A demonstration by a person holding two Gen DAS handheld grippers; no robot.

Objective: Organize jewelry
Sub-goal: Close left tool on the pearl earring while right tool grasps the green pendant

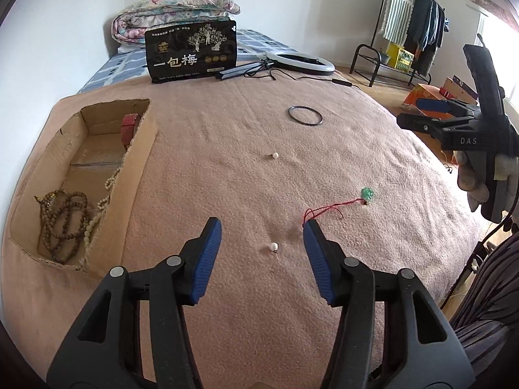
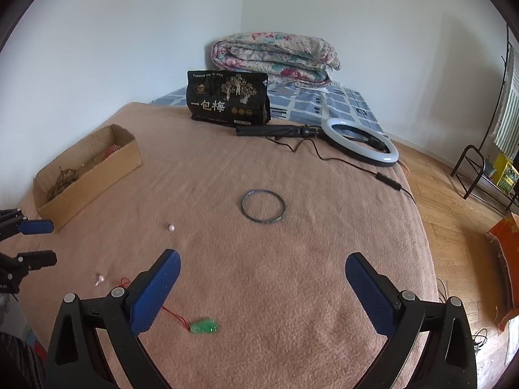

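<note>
The left gripper (image 1: 262, 230) hangs low over the pink blanket (image 1: 227, 129) on the bed, its blue fingers (image 1: 207, 253) spread apart and holding nothing; a pearl earring (image 1: 274, 246) lies on the blanket between them. Just beyond that earring lies a green pendant (image 1: 368, 194) on a red cord, and farther off a second pearl (image 1: 275, 155) and a dark bangle (image 1: 305, 116). Left of the earring, a cardboard box (image 1: 136, 175) holds brown bead strands (image 1: 63, 218). The right gripper (image 2: 262, 267) is also released and empty, above the pendant.
</note>
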